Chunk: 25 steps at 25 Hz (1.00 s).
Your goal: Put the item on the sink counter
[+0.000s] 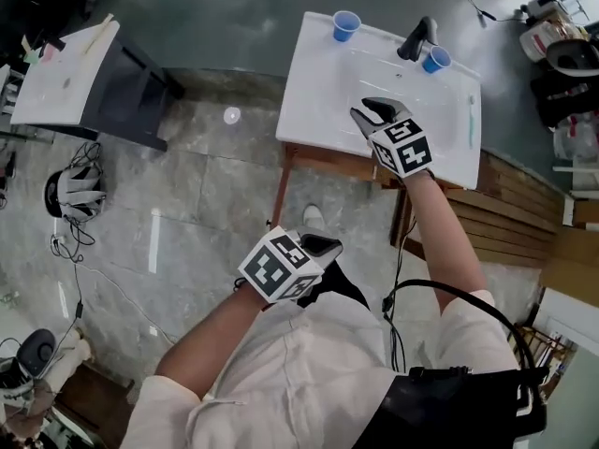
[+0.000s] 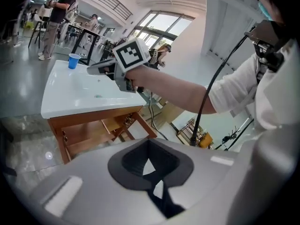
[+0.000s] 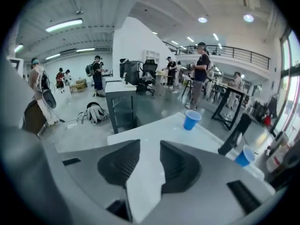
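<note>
– Hall with tiled floor; white sink counter (image 1: 318,110) on a wood frame. Item?
– Probably the thin green stick (image 1: 470,120) at the counter's right edge, not sure. Blue cup (image 1: 345,25) at the back-left corner.
– Grippers?
– Right gripper (image 1: 372,110) over the basin, jaws apart, carrying nothing. Left gripper (image 1: 325,244) closed, empty, held off-counter; likely not needed.

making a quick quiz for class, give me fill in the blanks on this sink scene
The sink counter holds ___ blue cups. The faucet between them is ___. The right gripper is ___, with nothing between its jaws.
Missing words: two; black; open.
</note>
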Each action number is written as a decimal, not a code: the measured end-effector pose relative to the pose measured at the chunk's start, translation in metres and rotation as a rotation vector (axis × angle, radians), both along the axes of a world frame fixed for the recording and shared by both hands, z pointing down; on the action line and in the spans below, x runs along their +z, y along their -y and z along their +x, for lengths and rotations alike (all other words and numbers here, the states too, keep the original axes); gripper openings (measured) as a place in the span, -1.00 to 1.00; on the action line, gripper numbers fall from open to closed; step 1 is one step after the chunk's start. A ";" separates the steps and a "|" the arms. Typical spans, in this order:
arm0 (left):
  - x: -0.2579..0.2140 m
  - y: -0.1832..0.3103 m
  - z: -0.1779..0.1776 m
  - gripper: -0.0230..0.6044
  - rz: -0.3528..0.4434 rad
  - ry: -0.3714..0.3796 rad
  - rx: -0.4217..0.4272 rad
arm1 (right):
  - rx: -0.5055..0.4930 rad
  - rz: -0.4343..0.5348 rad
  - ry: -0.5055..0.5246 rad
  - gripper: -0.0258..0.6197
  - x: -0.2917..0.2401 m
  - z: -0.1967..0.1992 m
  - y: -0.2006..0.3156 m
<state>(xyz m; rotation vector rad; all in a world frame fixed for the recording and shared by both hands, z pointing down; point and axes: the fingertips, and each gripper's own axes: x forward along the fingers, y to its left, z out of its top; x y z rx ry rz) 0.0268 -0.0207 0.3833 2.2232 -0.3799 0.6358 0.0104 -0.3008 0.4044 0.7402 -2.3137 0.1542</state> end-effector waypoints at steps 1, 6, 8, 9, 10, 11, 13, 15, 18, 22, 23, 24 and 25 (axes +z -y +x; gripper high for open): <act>0.000 0.008 0.004 -0.91 -0.008 -0.002 -0.010 | -0.030 0.024 -0.025 -0.54 -0.003 -0.006 0.021; -0.005 0.053 0.012 -0.91 -0.017 -0.016 -0.084 | -0.139 0.145 -0.159 -0.54 -0.006 -0.036 0.123; -0.004 0.066 0.011 -0.91 -0.023 -0.022 -0.126 | -0.182 0.188 -0.231 -0.54 0.002 -0.046 0.156; -0.003 0.071 0.010 -0.91 -0.027 -0.025 -0.143 | -0.201 0.205 -0.272 -0.54 0.009 -0.049 0.170; -0.002 0.076 0.009 -0.91 -0.030 -0.027 -0.159 | -0.218 0.215 -0.308 -0.54 0.016 -0.051 0.182; -0.001 0.081 0.008 -0.91 -0.032 -0.029 -0.175 | -0.231 0.216 -0.336 -0.54 0.024 -0.053 0.193; 0.002 0.089 0.003 -0.91 -0.034 -0.031 -0.208 | -0.247 0.199 -0.377 -0.54 0.040 -0.055 0.211; 0.006 0.092 -0.003 -0.91 -0.039 -0.026 -0.238 | -0.255 0.178 -0.415 -0.54 0.052 -0.055 0.222; 0.010 0.091 -0.012 -0.91 -0.046 -0.019 -0.258 | -0.241 0.143 -0.425 -0.62 0.064 -0.056 0.229; 0.011 0.089 -0.019 -0.91 -0.038 -0.014 -0.257 | -0.236 0.155 -0.413 -0.85 0.057 -0.058 0.226; 0.010 0.086 -0.020 -0.91 -0.035 -0.015 -0.255 | -0.238 0.154 -0.398 -0.86 0.052 -0.059 0.220; 0.009 0.083 -0.021 -0.91 -0.031 -0.016 -0.250 | -0.238 0.146 -0.375 -0.86 0.047 -0.061 0.211; 0.008 0.078 -0.022 -0.91 -0.027 -0.018 -0.243 | -0.241 0.139 -0.352 -0.86 0.041 -0.063 0.200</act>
